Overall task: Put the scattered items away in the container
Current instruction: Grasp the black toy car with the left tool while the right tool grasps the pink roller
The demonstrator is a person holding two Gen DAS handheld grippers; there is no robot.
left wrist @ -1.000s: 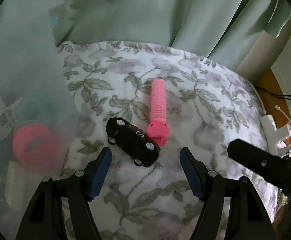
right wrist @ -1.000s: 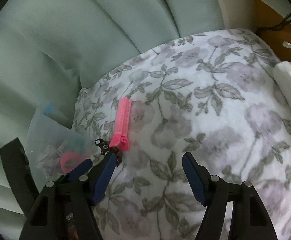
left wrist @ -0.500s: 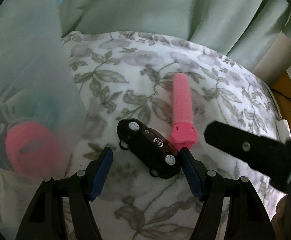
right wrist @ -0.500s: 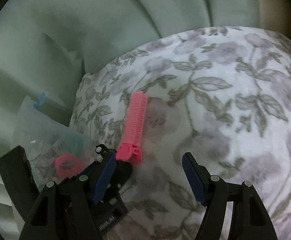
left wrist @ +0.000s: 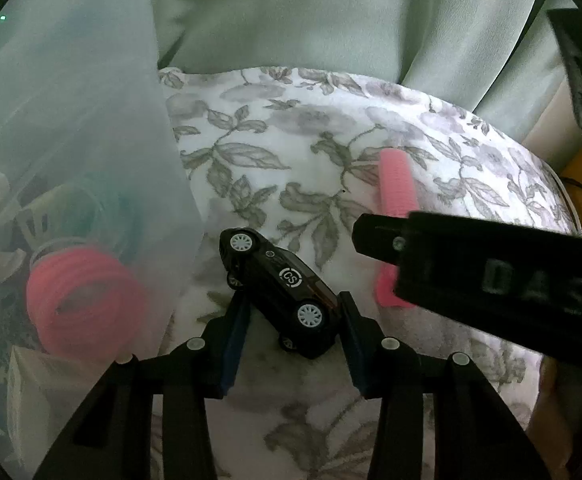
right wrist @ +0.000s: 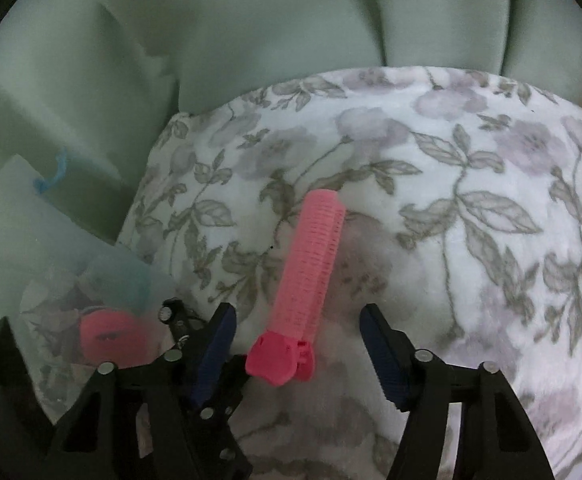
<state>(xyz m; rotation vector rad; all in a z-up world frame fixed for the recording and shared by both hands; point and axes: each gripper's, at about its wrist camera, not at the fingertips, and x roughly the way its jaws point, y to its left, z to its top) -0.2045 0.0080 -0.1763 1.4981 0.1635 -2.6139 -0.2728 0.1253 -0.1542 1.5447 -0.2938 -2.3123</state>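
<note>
Left wrist view: the bin wall fills the frame from 8 to 11 o'clock and blocks passage on that side; only a narrow strip of blanket separates it from the car. From 12 to 1 o'clock the blanket is bare up to the curtain, which closes off the far edge. At 3 o'clock the right gripper's body crosses the frame and covers the lower end of the curler.

Right wrist view: the blanket from 1 to 4 o'clock is bare. The left gripper's finger stands just beside the curler's clip end at 7 o'clock, with the bin behind it at 8 o'clock.
</note>
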